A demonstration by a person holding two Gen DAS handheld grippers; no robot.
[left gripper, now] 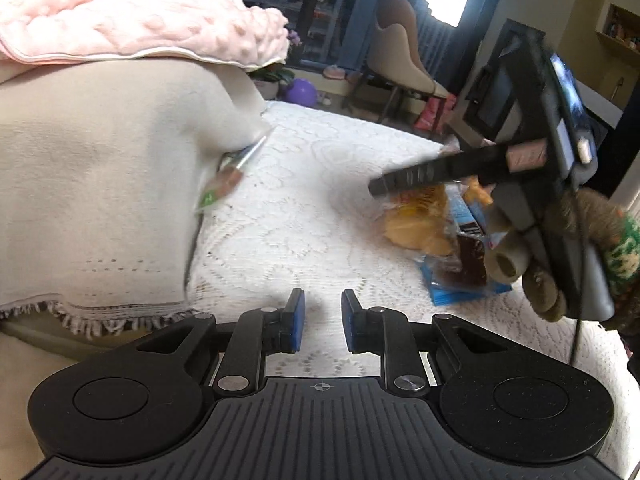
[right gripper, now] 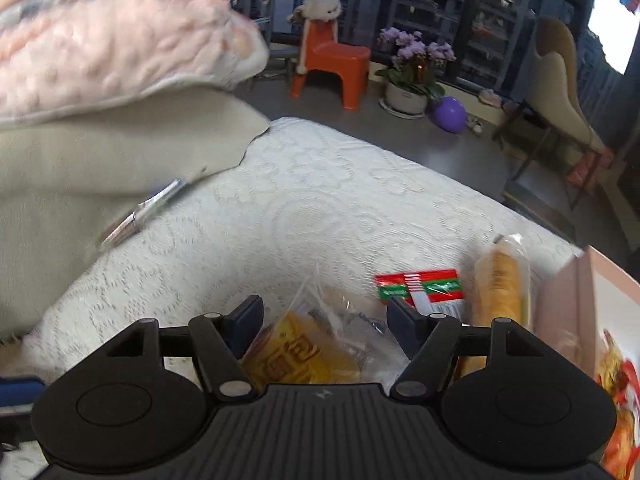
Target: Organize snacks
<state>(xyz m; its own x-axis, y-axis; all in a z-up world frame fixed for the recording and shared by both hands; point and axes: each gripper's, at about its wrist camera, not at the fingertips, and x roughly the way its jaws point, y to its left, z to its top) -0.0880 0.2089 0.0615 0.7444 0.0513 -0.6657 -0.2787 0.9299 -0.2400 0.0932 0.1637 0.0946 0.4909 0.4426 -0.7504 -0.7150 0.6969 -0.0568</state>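
My left gripper is open and empty, low over the white lace cover. My right gripper is open, its jaws wide apart just above a clear bag of yellow snacks; it also shows in the left wrist view over a pile of snacks: a yellow bag and a blue packet. A red and green packet and a long wrapped yellow roll lie to the right. A silvery packet sticks out from under the cushion.
A pink box stands at the right edge. A beige cushion with a pink blanket on it lies at the left. Beyond the bed are an orange stool, potted flowers, a purple ball and a chair.
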